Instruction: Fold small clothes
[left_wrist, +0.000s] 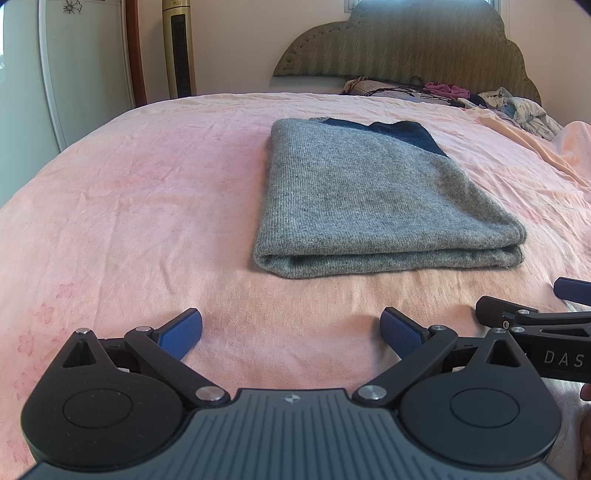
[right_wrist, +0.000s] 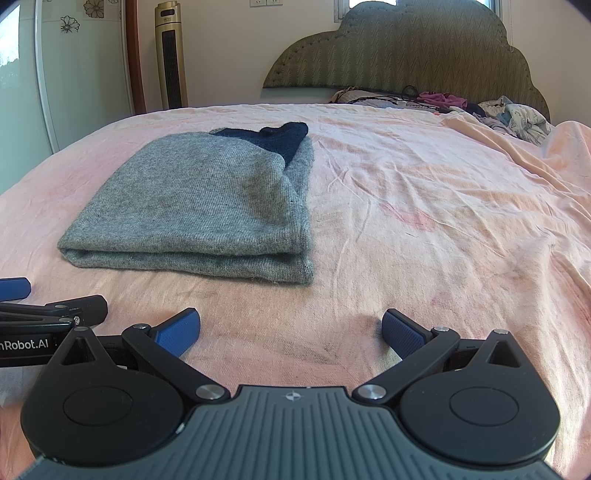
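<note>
While the folded grey sweater (left_wrist: 373, 199) lies flat on the pink bedsheet (left_wrist: 147, 206), with a navy part showing at its far end, both tools are held low on the near side, apart from it. The left gripper (left_wrist: 291, 330) is spread wide and nothing is held; the right gripper (right_wrist: 291, 330), just beside it, is likewise spread wide and unloaded. Loose clothes (right_wrist: 517, 118) are heaped far right, below the headboard (right_wrist: 406, 55).
</note>
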